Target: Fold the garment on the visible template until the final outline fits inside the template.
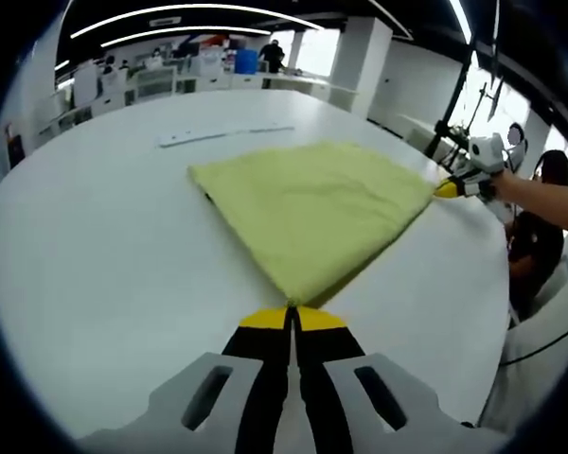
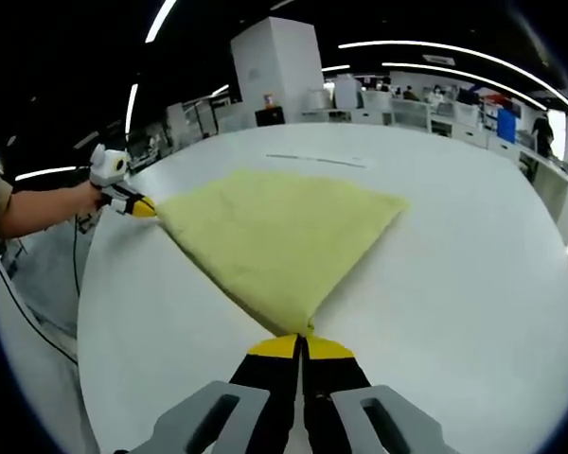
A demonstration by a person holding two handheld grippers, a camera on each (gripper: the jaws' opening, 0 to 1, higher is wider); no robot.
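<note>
A yellow-green garment (image 1: 312, 203) (image 2: 279, 232) lies flat and spread on the white table (image 1: 104, 265) (image 2: 473, 274). My left gripper (image 1: 292, 320) rises from the bottom of the left gripper view, jaws shut on the near corner of the cloth. At the right of that view my right gripper (image 1: 448, 188) is pinching the far right corner. In the right gripper view my right gripper (image 2: 303, 345) is shut on the corner nearest it, and the left gripper (image 2: 140, 207) holds the corner at the left.
A thin pale strip (image 1: 222, 134) (image 2: 317, 161) lies on the table beyond the garment. A person's forearm (image 1: 549, 203) (image 2: 38, 208) reaches in behind each far gripper. The table edge curves close by, with a cable (image 2: 28, 312) hanging off it. Desks and shelves (image 1: 161, 76) stand behind.
</note>
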